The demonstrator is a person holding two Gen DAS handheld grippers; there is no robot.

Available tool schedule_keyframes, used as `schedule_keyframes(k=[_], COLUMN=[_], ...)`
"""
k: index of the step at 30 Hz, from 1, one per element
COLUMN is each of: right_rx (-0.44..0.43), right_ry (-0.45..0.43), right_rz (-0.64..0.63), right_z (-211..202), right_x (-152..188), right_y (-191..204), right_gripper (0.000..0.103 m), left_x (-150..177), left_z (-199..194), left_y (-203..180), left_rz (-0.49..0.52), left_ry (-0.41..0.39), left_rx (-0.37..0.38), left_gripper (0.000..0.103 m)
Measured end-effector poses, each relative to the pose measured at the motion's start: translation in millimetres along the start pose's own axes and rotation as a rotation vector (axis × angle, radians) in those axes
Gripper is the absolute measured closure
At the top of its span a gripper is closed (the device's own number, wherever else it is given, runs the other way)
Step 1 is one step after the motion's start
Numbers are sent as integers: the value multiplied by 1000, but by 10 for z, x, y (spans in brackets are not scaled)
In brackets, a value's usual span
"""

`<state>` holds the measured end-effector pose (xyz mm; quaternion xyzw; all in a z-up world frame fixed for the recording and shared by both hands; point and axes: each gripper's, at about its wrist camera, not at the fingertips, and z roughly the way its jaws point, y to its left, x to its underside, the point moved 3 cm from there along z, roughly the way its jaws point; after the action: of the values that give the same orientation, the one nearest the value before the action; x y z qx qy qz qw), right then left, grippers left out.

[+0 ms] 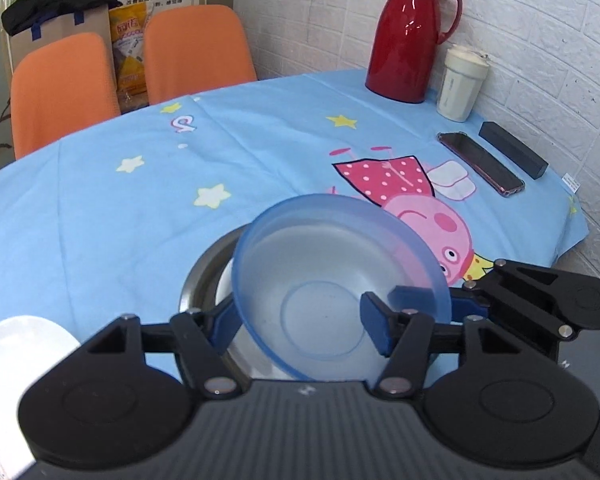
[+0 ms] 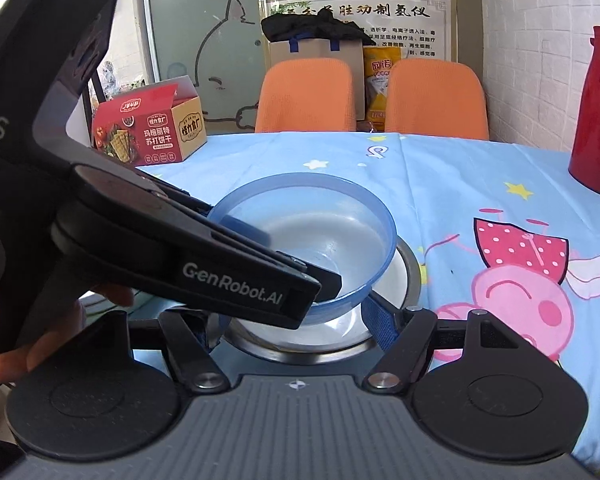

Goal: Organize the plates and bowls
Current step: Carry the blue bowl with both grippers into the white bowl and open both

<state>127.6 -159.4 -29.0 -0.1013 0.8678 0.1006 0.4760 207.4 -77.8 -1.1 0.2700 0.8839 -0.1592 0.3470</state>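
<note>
Translucent blue plastic bowl (image 2: 300, 240): rim pinched by left gripper (image 2: 256, 276), tilted above steel bowl (image 2: 410, 276); right gripper (image 2: 296, 320) spread wide.

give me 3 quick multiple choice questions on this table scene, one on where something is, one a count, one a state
1. Where does the red jug stand?
A. at the wall, beside the white cup
B. on an orange chair
C. inside the metal bowl

2. How many orange chairs are at the far side of the table?
A. one
B. two
C. four

3. How is the blue bowl?
A. upside down
B. full of food
C. open side up and empty

Answers:
1 A: the red jug stands on the tablecloth by the brick wall, next to the white cup.
2 B: two orange chairs show behind the table.
3 C: the blue bowl shows a bare inside, over the metal bowl.
</note>
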Motion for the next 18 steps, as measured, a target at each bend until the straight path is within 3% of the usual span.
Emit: schedule_keyframes(k=[4,9,13,18], right_rx=[14,34,65,48], right_ry=[-8,16,-14,-49], right_rz=[-50,-14,58,127], right_z=[-142,-350,-451,-386], right_x=[103,250,273,194], right_y=[-1,-168,-300,-411], right_gripper=[0,0,0,0], left_x=[-9,-27,-35,-4], left_z=[-66,-364,-514,-443], left_y=[68,211,334,437], left_rz=[-18,-43,-94,-145], left_ry=[-8,-75,-115,-89], left_rx=[-4,-30,-62,-73], left_gripper=[5,1,1,1])
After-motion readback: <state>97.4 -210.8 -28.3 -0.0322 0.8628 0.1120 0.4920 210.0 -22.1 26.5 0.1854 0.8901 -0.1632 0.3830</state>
